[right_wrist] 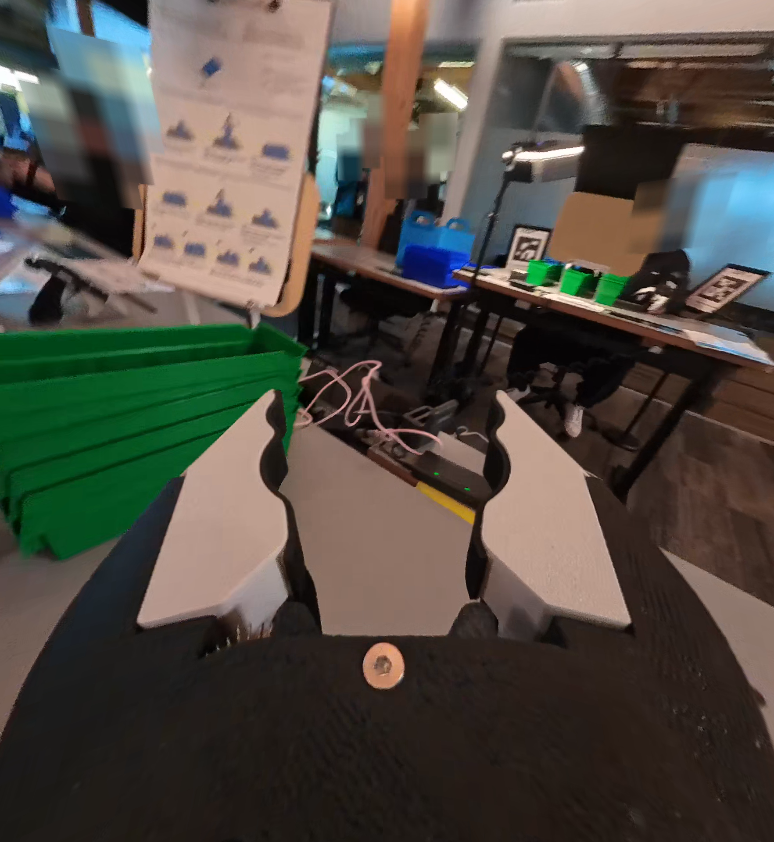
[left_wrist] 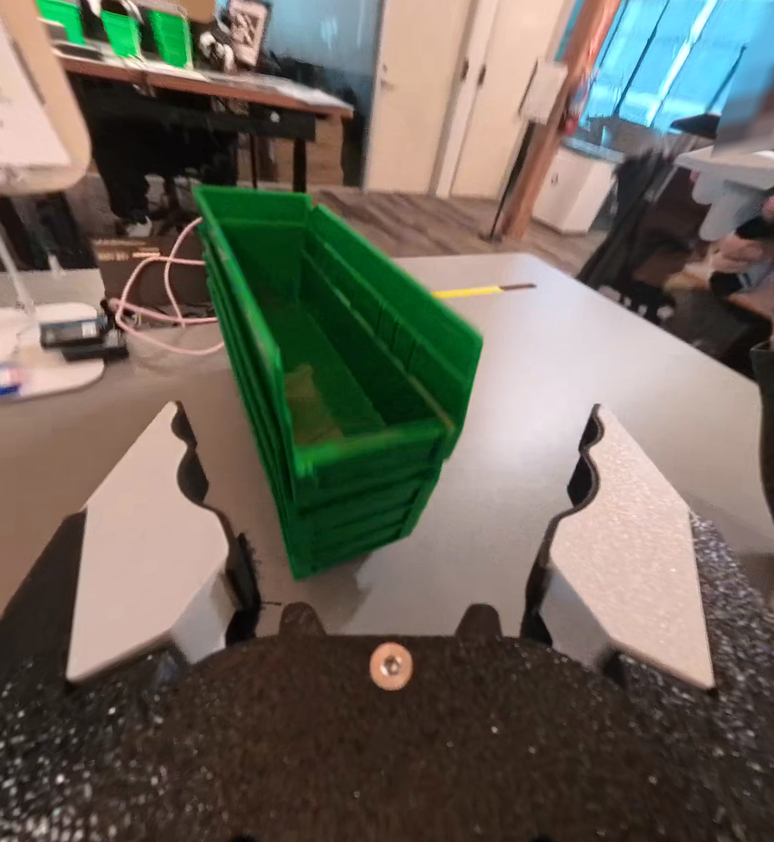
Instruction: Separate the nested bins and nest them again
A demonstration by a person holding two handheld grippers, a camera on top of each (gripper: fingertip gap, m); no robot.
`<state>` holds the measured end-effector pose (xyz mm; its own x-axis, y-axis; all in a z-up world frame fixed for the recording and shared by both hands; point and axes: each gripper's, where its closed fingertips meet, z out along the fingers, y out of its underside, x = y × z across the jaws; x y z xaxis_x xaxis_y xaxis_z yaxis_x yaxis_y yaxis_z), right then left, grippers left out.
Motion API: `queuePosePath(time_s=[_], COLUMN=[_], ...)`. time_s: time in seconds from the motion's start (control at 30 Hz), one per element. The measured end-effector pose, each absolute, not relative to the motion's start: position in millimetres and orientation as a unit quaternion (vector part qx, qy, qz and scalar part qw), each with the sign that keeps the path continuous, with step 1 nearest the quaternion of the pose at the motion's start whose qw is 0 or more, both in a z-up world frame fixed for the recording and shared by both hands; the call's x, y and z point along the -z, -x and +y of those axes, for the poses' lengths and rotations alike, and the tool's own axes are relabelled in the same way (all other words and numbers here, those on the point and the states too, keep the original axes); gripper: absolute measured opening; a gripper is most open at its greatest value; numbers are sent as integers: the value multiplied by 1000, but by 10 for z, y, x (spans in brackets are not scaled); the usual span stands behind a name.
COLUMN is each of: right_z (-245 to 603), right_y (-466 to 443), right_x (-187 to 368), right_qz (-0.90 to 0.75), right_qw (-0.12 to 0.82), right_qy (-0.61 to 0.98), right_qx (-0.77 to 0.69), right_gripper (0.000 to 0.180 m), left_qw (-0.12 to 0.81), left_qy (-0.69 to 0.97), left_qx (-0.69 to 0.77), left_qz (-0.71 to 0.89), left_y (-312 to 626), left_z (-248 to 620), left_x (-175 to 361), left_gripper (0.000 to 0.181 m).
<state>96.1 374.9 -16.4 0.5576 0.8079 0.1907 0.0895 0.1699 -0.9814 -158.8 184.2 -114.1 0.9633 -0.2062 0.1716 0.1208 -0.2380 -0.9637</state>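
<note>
Nested stack of long, narrow green plastic bins resting on the grey desk, tilted, topmost bin holding only a yellowish patch at its near end, too blurred to identify. Left tongs spread wide and released just short of the stack's near end, touching nothing; right tongs likewise parted and empty, beside the stack's long side. Long axis running straight away from the left tongs, crosswise to the right.
</note>
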Motion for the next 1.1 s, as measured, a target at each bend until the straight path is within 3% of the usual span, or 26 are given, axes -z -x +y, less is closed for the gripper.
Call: queuePosePath(time_s=[0.07,0.13,0.2,0.3,0.47,0.73,0.8,0.87,1.1], right_z=[3905,4023,4094,4071,4036,4125,4154,4170,4177], right_y=[-1253,-1510,-1743,-2028,-2415,-2677,-2717,-2762,-2988], right_x=[98,1,-77,-222,-368,-334,-297,-271,-268], right_qz=[-343,-318,-302,-296,-273,-247,-243,-239,-208], right_qw=[679,699,705,719,730,718,708,701,698], right_qy=[583,574,578,565,553,557,563,567,569], right_qx=[-285,-285,-278,-276,-295,-336,-351,-361,-383], right_gripper=[89,90,93,93,93,94,93,94,90], left_qw=[591,508,421,319,178,94,92,84,95], left_qy=[799,855,899,947,983,990,988,989,988], left_qx=[91,79,105,33,18,34,58,60,67], left_qz=[53,68,54,17,-44,-104,-106,-105,-105], left_y=[1673,1755,1793,2077,2098,1960,1882,1879,1899], left_z=[2148,2500,2822,3144,3262,3291,3298,3270,3148], left_x=[791,716,760,954,1363,1692,1662,1617,1126], left_gripper=[159,159,159,159,159,158,132,120,106])
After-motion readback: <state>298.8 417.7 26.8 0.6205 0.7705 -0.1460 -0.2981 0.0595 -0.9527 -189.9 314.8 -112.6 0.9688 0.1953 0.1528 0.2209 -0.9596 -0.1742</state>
